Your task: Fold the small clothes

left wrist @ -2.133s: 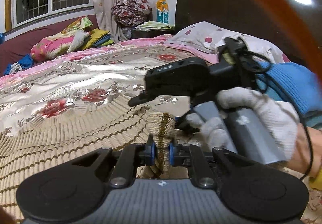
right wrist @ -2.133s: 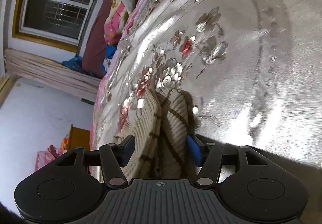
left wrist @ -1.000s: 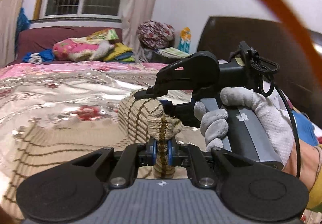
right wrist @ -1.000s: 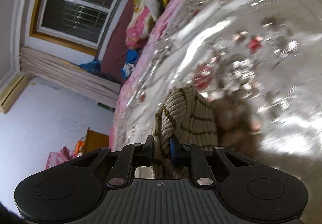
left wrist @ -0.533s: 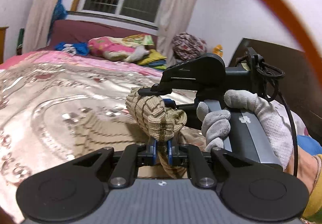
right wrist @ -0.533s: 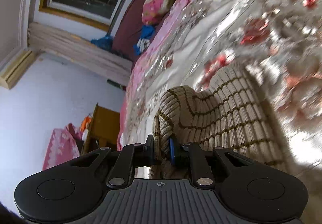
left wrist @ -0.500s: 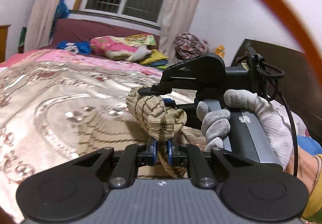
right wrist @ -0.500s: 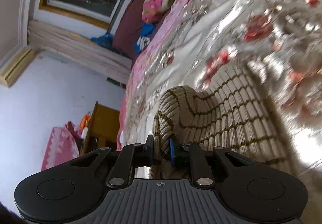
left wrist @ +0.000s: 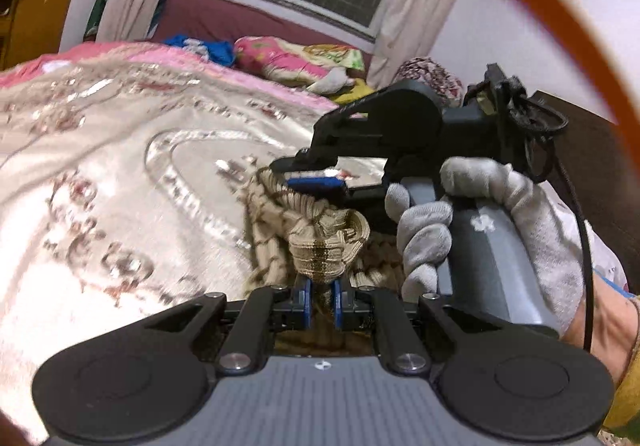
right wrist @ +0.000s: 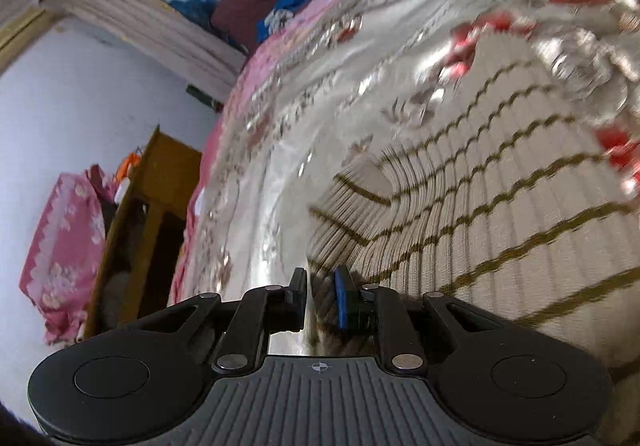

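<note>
A beige ribbed knit sweater with thin brown stripes lies on the floral bedspread; in the right wrist view it spreads wide to the right. My left gripper is shut on a bunched edge of the sweater and holds it up. My right gripper shows its jaws slightly parted with a fold of the sweater edge between them; it also shows in the left wrist view, held by a white-gloved hand, just beyond the left one.
The shiny floral bedspread covers the bed. A pile of pillows and clothes lies by the window. A wooden cabinet stands beside the bed, and a dark headboard is at the right.
Both grippers have carried the sweater edge left across the bed toward the cabinet side. The right jaws, shut tight before, now stand slightly apart and the fold in them looks lower.
</note>
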{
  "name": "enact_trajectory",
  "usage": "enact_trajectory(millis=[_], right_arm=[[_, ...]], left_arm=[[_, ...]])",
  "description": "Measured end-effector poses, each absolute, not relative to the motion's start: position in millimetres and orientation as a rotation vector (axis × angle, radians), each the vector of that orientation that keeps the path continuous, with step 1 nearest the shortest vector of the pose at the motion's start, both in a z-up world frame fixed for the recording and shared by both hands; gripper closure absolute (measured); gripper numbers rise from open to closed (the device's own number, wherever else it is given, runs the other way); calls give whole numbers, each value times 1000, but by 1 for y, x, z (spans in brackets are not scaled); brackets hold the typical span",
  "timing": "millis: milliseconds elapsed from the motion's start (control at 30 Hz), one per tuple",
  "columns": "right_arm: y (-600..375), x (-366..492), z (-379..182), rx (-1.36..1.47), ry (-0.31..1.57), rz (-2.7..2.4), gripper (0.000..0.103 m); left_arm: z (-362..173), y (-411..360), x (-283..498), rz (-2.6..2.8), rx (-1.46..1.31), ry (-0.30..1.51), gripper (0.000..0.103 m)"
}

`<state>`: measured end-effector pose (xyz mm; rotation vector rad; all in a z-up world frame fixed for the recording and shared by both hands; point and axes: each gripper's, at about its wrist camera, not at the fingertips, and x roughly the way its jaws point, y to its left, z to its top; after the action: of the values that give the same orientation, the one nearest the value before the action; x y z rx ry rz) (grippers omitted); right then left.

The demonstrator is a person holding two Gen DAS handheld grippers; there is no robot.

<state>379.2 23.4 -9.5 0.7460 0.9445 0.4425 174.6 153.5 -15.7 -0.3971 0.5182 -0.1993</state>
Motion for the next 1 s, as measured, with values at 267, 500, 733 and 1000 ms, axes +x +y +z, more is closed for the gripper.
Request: enact_trajectory(millis=[267, 500, 733, 1000], right_arm=[[34, 376, -3, 699, 965, 484, 84], [30, 368, 16, 730, 957, 579, 84], [4, 342, 58, 586, 878, 603, 84], [-48, 305, 74, 467, 873, 519, 84]], left_arm=[[-24, 167, 168, -187, -445, 547, 85], [-11, 170, 145, -124, -413, 534, 85], [28, 156, 146, -136, -291, 436, 85], [28, 116, 204, -235, -190, 463, 85]])
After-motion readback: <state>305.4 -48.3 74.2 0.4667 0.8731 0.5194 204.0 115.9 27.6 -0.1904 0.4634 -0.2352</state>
